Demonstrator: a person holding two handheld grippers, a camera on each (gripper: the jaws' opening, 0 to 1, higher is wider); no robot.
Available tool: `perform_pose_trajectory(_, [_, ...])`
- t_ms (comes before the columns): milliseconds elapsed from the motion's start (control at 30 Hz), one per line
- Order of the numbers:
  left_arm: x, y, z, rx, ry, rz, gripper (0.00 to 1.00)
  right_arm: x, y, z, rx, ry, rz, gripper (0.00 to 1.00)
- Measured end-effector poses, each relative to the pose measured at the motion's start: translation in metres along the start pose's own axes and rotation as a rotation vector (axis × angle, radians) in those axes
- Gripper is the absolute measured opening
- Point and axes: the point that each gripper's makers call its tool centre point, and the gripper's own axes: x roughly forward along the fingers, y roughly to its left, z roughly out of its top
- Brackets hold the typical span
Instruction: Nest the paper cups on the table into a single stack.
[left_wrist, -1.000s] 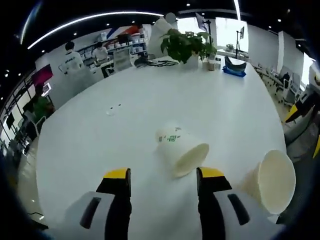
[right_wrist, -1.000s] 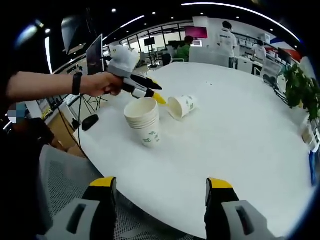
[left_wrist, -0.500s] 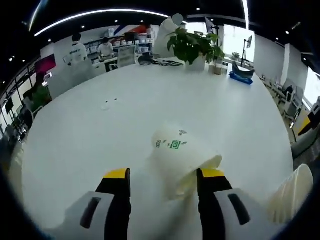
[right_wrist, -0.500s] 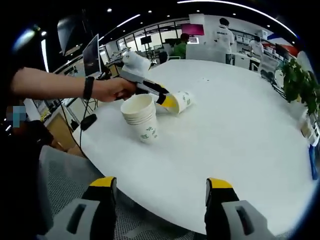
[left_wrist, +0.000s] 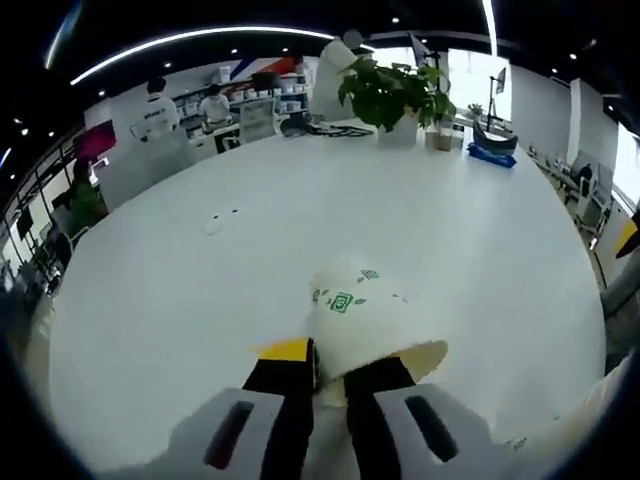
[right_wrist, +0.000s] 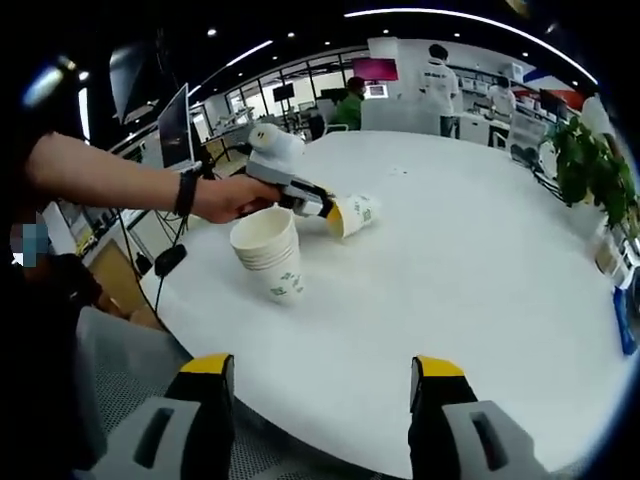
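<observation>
a: open office behind, wide white tabletop (left_wrist: 200, 300) up front. what changed for you in the last second?

b: your left gripper (left_wrist: 330, 375) had its jaws spread either side of the lying cup (left_wrist: 365, 325). now they've closed on its rim, one jaw outside the wall and one inside the mouth. the cup is pinned right at the jaw tips, mouth toward you, base pointing away.

a: so that cup is caught?

b: it looks so, though it still lies on its side on the tabletop. i'd say the pick is made and the lift and carry to the stack are what's left.

a: where's the stack?

b: the right gripper view gives you that. the stack of cups (right_wrist: 268, 250) stands upright well ahead of the right jaws and off to their left, near the tabletop edge. the lying cup (right_wrist: 350, 215) sits just beyond it, with your left gripper (right_wrist: 322, 207) biting its rim and your hand (right_wrist: 228, 196) behind it.

a: and the right gripper (right_wrist: 320, 385)?

b: jaws spread wide, holding nothing, low at the near edge of the tabletop.

a: what does the left view add?

b: the grip up close, and a potted plant (left_wrist: 385, 90) far beyond the jaws. a pale curved edge at its lower right may be the stack; you can't tell.
</observation>
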Motion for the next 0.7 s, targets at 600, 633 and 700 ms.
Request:
perform_pose_trajectory(600, [-0.047, 0.012, 0.036, 0.095, 0.021, -0.051, 0.0, 0.004, 0.005, 0.0, -0.013, 0.001, 0.015, 0.71])
perform_pose_trajectory(633, [-0.051, 0.018, 0.031, 0.119, 0.033, -0.07, 0.0, 0.005, 0.005, 0.001, -0.015, -0.001, 0.017, 0.71])
perform_pose_trajectory(700, [-0.061, 0.019, 0.037, 0.157, 0.044, -0.081, 0.0, 0.005, 0.006, 0.001, -0.019, -0.004, 0.02, 0.71])
